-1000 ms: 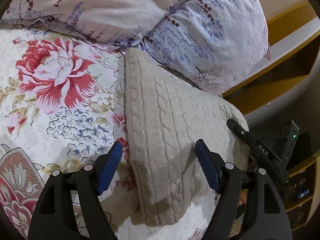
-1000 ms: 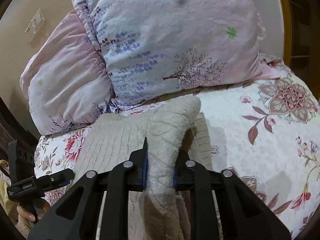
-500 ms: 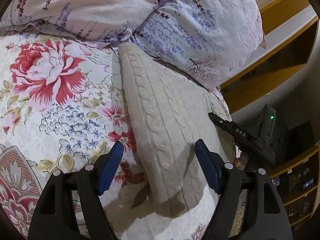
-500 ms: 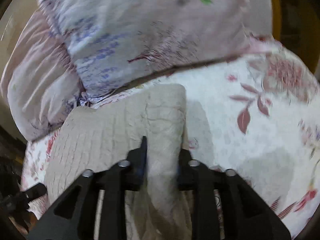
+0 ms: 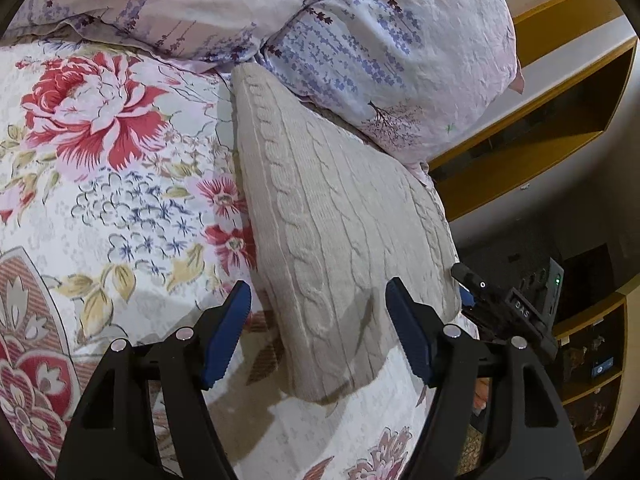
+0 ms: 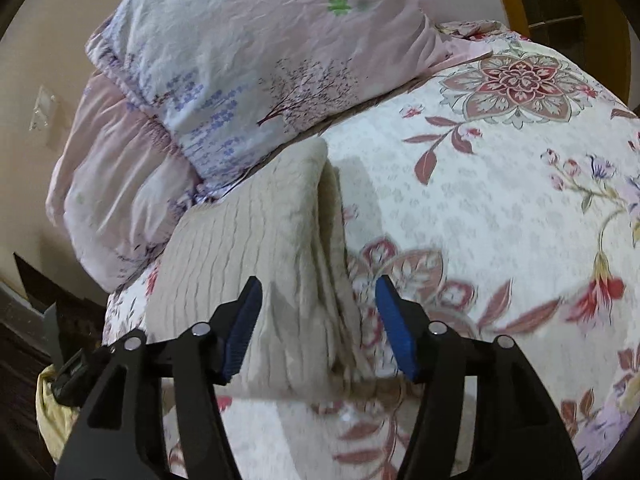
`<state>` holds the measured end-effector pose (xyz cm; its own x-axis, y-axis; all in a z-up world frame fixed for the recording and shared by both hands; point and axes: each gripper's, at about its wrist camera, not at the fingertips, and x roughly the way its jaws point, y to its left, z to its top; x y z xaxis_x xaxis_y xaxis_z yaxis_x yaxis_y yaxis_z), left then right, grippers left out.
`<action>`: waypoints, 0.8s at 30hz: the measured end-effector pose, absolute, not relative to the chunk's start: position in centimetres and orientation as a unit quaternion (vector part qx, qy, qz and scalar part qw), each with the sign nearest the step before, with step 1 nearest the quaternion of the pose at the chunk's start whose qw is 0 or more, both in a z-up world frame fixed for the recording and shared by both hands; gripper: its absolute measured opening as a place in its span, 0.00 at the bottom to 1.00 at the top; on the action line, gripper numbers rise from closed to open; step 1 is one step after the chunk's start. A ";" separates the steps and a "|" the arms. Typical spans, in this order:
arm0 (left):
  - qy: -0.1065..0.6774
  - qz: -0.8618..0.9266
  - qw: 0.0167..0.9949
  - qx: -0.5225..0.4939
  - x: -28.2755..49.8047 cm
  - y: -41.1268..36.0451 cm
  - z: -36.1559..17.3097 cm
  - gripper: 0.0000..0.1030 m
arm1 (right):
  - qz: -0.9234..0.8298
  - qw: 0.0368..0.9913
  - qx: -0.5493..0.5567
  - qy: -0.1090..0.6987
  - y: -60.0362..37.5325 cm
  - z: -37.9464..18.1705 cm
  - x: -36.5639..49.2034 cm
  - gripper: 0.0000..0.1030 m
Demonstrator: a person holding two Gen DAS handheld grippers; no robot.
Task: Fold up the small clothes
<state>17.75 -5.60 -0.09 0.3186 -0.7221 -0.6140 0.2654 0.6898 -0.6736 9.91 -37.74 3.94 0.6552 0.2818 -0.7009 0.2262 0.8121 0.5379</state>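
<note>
A beige cable-knit sweater lies folded on the floral bedspread, its far end against the pillows. My left gripper hovers over its near corner, jaws closing, with the knit between the blue pads but not pressed. In the right wrist view the sweater shows a thick folded edge on its right side. My right gripper straddles that edge, jaws opening, pads clear of the fabric. The right gripper's dark tip shows at the sweater's right side in the left wrist view.
Two lilac-printed pillows are stacked behind the sweater. The bed's edge drops off just right of the sweater, with yellow wooden shelving and dark electronics beyond. The bedspread stretches out on the other side.
My right gripper, shut on the sweater's folded edge a second ago, has spread its jaws and let it go. The left gripper's jaws narrowed a little over the near corner.
</note>
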 end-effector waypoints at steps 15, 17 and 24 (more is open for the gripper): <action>0.504 -0.314 0.772 -0.228 16.0 -4.9 -0.9 0.17 | 0.019 0.872 0.248 0.422 -36.0 3.5 6.5 0.11; 0.505 -0.311 0.774 -0.224 15.8 -4.9 -1.1 0.17 | 0.016 0.864 0.260 0.431 -36.3 2.2 6.6 0.11; 0.526 -0.318 0.757 -0.223 17.0 -4.4 0.1 0.27 | 0.010 0.852 0.286 0.439 -37.6 3.4 7.6 0.45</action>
<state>16.96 -4.45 0.15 0.2453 -0.7148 -0.6549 0.2467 0.6993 -0.6709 7.57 -37.60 3.44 0.6144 0.2681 -0.7421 0.2347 0.8358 0.4963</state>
